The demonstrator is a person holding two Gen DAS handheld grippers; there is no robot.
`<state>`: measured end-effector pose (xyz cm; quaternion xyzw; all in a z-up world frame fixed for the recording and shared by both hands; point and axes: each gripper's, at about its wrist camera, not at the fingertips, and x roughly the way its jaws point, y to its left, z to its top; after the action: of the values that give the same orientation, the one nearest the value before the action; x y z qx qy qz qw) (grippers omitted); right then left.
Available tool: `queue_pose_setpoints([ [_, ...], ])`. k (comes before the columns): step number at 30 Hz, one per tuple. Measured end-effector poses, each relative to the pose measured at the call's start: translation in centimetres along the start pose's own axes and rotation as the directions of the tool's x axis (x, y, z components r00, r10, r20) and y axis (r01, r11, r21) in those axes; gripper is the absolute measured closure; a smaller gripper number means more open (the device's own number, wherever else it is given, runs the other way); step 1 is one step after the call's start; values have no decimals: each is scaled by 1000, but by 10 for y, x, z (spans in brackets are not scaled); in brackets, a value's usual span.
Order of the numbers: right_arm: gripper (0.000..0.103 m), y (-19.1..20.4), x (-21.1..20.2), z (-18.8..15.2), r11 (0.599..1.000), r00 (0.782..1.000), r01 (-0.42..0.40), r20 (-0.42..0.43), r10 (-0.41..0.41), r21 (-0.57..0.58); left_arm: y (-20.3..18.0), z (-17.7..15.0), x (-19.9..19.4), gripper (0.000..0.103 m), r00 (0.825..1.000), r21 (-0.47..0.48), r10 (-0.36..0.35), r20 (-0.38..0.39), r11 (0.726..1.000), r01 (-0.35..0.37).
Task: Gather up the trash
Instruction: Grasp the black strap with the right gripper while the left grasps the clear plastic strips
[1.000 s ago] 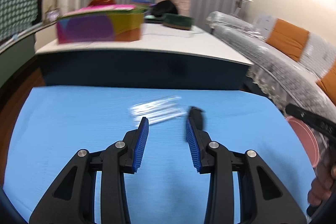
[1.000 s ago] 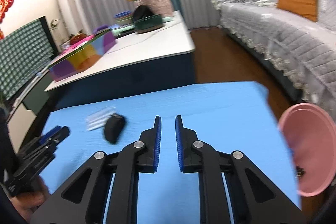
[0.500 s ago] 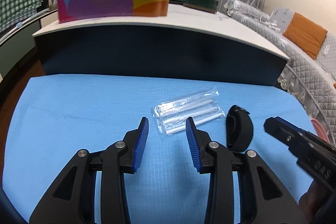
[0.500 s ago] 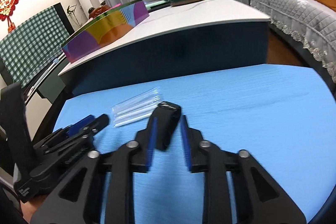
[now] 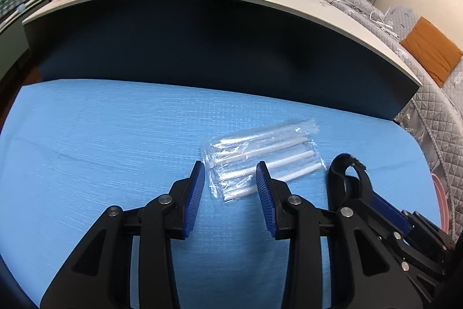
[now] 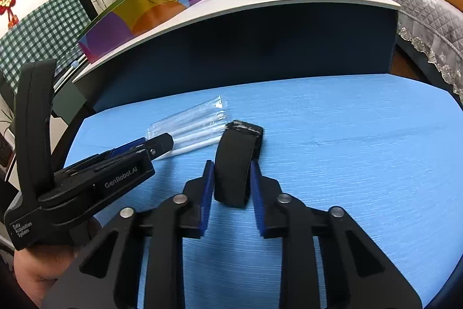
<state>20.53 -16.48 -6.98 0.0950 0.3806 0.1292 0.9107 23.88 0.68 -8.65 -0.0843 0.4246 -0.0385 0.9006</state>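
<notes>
Now: two claws over the trash

On the blue table (image 5: pixel 86 149), the left claw (image 5: pixel 230 178) stands open around the near end of the clear straw packet (image 5: pixel 260 152). The right claw (image 6: pixel 231 184) is closing, the black strap loop (image 6: pixel 234 161) between its pads

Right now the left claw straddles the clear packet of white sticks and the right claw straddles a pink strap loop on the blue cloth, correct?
Not quite: the strap loop between the right claw is black, as the right wrist view shows. The left claw does straddle the clear packet of white sticks on the blue cloth.
</notes>
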Motion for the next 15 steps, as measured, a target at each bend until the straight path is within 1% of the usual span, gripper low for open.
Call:
queue_pose_setpoints([
  [3, 81, -3, -6, -2, 1000, 1000, 12, 10, -12, -4, -5, -1, 0, 67, 1000, 11, 8, -5, 1000, -8],
  [5, 81, -7, -10, -2, 1000, 1000, 19, 18, -19, 5, -9, -1, 0, 90, 1000, 15, -6, -12, 1000, 6],
  [6, 81, -9, -13, -1, 1000, 1000, 21, 22, -21, 10, -9, -2, 0, 91, 1000, 17, -4, -9, 1000, 4],
  [8, 81, -12, -22, 0, 1000, 999, 25, 35, -25, 19, -13, -4, -6, 97, 1000, 36, 1, 2, 999, -1],
  [10, 82, -15, -32, 2, 999, 998, 33, 50, -34, 19, -12, -5, -13, 98, 1000, 48, -2, 15, 999, 1],
  [11, 82, -16, -36, 2, 999, 998, 35, 55, -36, 18, -13, -6, -17, 100, 1000, 45, -8, 23, 999, 7],
  [15, 81, -16, -57, 3, 999, 996, 49, 75, -49, 0, -14, -9, -38, 101, 999, 40, -12, 52, 999, 10],
])
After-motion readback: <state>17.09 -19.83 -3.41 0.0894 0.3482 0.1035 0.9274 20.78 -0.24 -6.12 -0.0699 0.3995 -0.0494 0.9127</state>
